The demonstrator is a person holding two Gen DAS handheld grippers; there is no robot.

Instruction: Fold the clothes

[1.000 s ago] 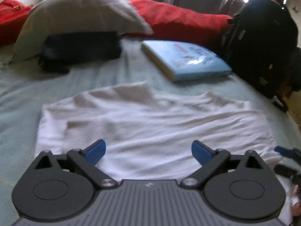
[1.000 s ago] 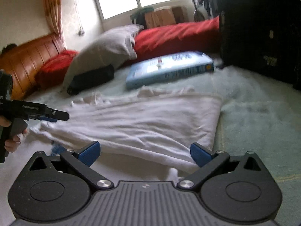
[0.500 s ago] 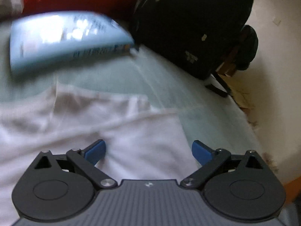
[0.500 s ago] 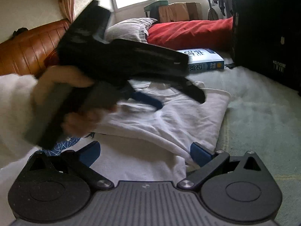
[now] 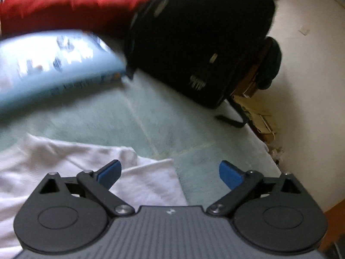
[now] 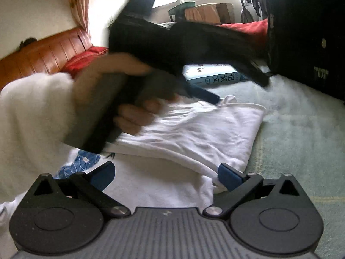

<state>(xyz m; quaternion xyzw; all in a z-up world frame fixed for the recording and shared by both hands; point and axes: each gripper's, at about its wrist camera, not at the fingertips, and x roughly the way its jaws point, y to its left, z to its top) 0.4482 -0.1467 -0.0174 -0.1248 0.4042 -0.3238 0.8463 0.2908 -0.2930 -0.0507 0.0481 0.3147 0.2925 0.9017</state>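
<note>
So the bed (image 5: 133, 116) has a pale green cover and takes up most of both views. A big black backpack (image 5: 200, 43) sits on it at about 1 o'clock in the left wrist view, right up against the wall, with a red pillow (image 5: 64, 2) at 11 o'clock behind it. A light blue book (image 5: 54, 64) lies at 10 o'clock, pretty blurry here, its near corner just beside the backpack.

The white shirt (image 6: 194, 133) is spread on the bed, folded over on itself. In the right wrist view it fills the middle, with a blue printed patch showing at 8 o'clock under the top layer. In the left wrist view its corner sits at 7 o'clock, running under the near finger.

A hand (image 6: 120, 99) in a fuzzy white sleeve (image 6: 34, 116) holds the left claw (image 5: 170, 171) by its grip, above the shirt. That claw is spread wide, nothing between the blue pads, and the shirt corner reaches into the gap.

The right claw (image 6: 167, 174) is also wide apart and holding nothing, hanging low over the shirt's near edge, which lies between its fingers.
</note>
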